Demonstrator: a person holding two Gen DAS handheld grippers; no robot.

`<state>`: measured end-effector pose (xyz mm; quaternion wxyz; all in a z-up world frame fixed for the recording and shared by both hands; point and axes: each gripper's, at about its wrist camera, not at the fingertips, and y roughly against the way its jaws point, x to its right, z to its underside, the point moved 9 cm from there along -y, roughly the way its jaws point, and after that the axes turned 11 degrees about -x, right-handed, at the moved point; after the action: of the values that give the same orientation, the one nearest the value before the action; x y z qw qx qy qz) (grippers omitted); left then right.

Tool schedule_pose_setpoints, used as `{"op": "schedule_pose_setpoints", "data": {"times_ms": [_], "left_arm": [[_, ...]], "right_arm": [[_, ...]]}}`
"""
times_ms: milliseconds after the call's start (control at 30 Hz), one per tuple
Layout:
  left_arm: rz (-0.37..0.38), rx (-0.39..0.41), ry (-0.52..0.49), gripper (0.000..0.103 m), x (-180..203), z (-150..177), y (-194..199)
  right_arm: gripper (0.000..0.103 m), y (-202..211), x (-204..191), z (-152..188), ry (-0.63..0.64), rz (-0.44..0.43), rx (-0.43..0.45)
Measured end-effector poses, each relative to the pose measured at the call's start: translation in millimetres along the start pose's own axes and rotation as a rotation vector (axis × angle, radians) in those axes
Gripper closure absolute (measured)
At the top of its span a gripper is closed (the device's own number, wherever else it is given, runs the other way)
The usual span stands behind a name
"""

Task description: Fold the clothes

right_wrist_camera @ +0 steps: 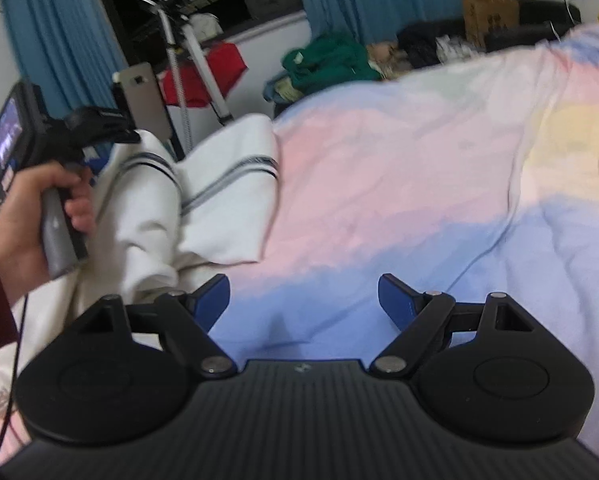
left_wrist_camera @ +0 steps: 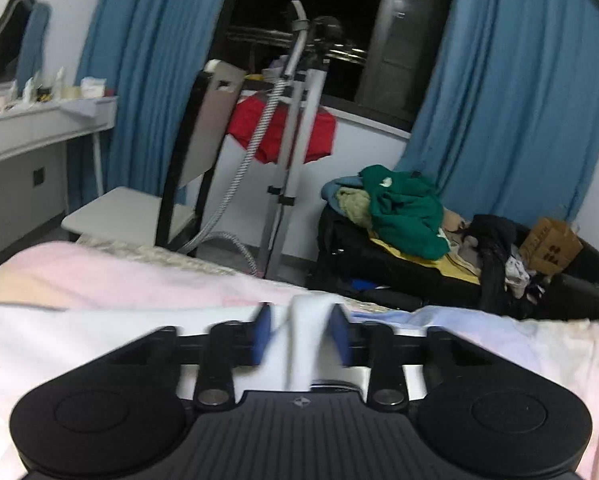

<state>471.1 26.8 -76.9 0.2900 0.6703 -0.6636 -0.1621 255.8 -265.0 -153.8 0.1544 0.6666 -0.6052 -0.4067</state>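
A white garment [right_wrist_camera: 215, 196] with dark stripes lies bunched on the left of the pastel bed cover [right_wrist_camera: 399, 168]. My left gripper [left_wrist_camera: 302, 334] is shut on a fold of this white garment [left_wrist_camera: 305, 332], which rises between its blue pads. In the right wrist view the left gripper [right_wrist_camera: 111, 128] shows at the far left, held in a hand, with the cloth hanging from it. My right gripper [right_wrist_camera: 304, 304] is open and empty, over bare bed cover just right of the garment.
Beyond the bed's far edge stand a chair [left_wrist_camera: 147, 208], a garment steamer stand [left_wrist_camera: 287, 152] with a red cloth [left_wrist_camera: 283, 132], and an open suitcase [left_wrist_camera: 419, 256] piled with clothes. A white dresser [left_wrist_camera: 39, 128] is at the left. Blue curtains frame a dark window.
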Motion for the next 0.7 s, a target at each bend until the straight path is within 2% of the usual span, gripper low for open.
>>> {"op": "schedule_pose_setpoints", "data": {"times_ms": [33, 133, 300, 433, 500, 567, 633, 700], "left_arm": [[-0.005, -0.003, -0.002, 0.09, 3, -5, -10], [-0.005, 0.034, -0.051, 0.095, 10, -3, 9], [0.058, 0.066, -0.174, 0.096, 24, 23, 85], [0.11, 0.099, -0.275, 0.097, 27, 70, 165], [0.137, 0.095, -0.316, 0.097, 24, 104, 201], [0.169, 0.058, -0.301, 0.097, 16, 137, 222], [0.169, 0.044, -0.278, 0.097, 3, 170, 239], [0.169, 0.037, -0.231, 0.097, -10, 191, 245]], "right_arm": [[0.02, -5, 3, 0, -0.01, -0.001, -0.009], [0.02, -15, 5, 0, -0.025, -0.003, -0.021], [0.02, -10, 1, -3, -0.016, -0.021, 0.009], [0.02, 5, -7, -3, 0.016, -0.036, 0.051], [0.02, 12, -14, -2, 0.041, -0.043, 0.069], [0.02, 21, -21, 1, 0.072, -0.048, 0.088], [0.02, 30, -28, 4, 0.096, -0.064, 0.102], [0.02, 39, -34, 6, 0.115, -0.083, 0.114]]}}
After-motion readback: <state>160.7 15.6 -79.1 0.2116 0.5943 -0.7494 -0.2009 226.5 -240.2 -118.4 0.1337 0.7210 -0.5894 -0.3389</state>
